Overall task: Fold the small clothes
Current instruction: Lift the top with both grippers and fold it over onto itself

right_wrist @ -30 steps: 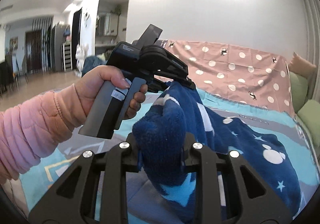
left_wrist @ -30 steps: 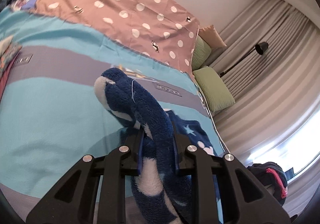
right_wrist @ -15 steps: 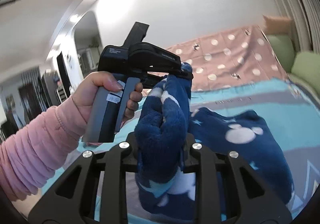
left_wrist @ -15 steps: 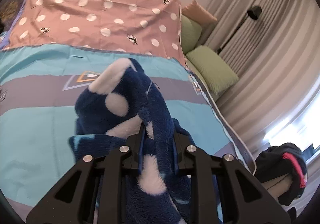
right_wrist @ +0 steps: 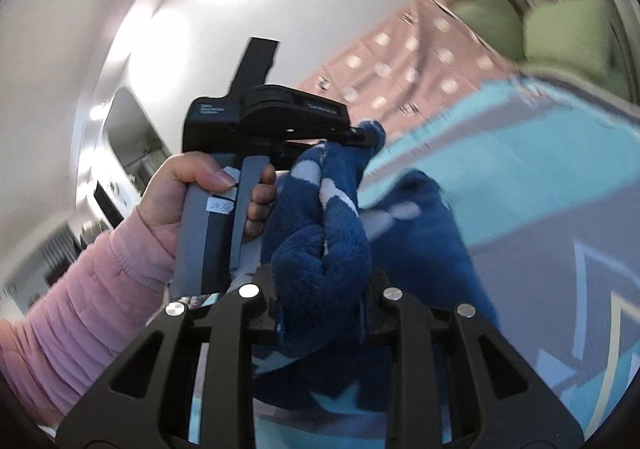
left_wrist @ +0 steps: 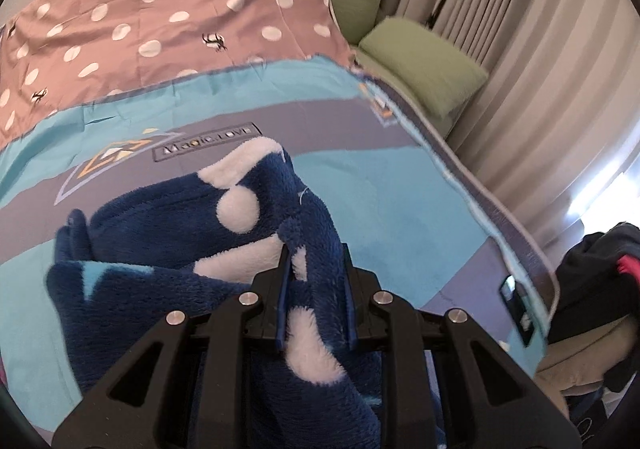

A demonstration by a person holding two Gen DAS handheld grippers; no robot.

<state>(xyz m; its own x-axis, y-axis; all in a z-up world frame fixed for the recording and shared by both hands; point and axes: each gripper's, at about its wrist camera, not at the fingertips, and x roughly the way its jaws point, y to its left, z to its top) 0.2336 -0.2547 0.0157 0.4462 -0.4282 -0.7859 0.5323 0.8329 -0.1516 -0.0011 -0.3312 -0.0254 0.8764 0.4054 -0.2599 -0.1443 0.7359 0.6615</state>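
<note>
A dark blue fleece garment with white dots and pale blue stars hangs between both grippers above the bed. My left gripper is shut on a bunched edge of it. My right gripper is shut on another bunched edge of the garment. The left gripper with the hand on its grey handle shows in the right wrist view, just left of and beyond my right one. The rest of the garment trails down onto the bed cover.
The bed has a turquoise and grey cover and a pink dotted sheet at the back. Green pillows lie at the far right by the curtains. A dark pile of clothes sits off the bed's right edge.
Both grippers have lifted and swung the garment toward the far right of the bed. More of it is gathered in front of the left gripper. The right view is blurred with motion.
</note>
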